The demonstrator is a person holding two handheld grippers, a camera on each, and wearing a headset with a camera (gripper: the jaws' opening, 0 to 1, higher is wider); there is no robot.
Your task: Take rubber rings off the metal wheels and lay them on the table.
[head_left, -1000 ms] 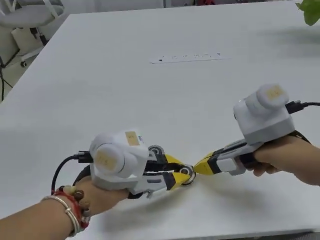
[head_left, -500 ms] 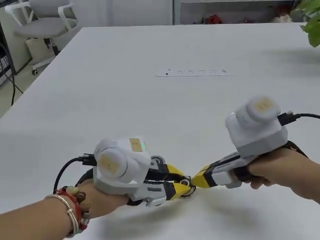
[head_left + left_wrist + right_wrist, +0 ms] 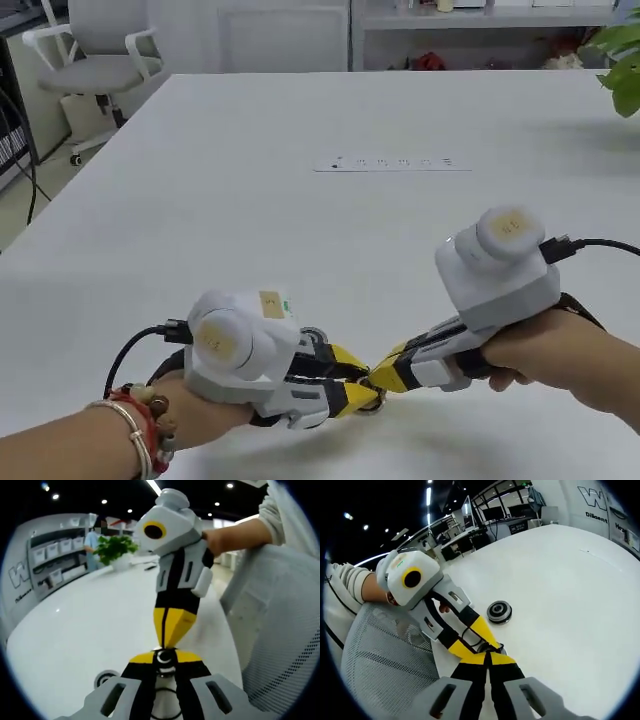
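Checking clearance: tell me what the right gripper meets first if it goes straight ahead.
The small metal wheel clamped in the left gripper; the right gripper seems to be almost on it.

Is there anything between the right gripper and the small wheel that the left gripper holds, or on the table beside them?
Nothing visible. The tips of the right gripper meet the wheel held by the left gripper. The table around them is bare except a second wheel beside the left gripper.

We see bright, even light from ceiling lamps (image 3: 154, 487) high above the fingers (image 3: 397, 372). Soft grey shadows lie on the white table (image 3: 300, 240) just under them. Both gripper views bend strongly at the edges; the room beyond the fingers looks soft.
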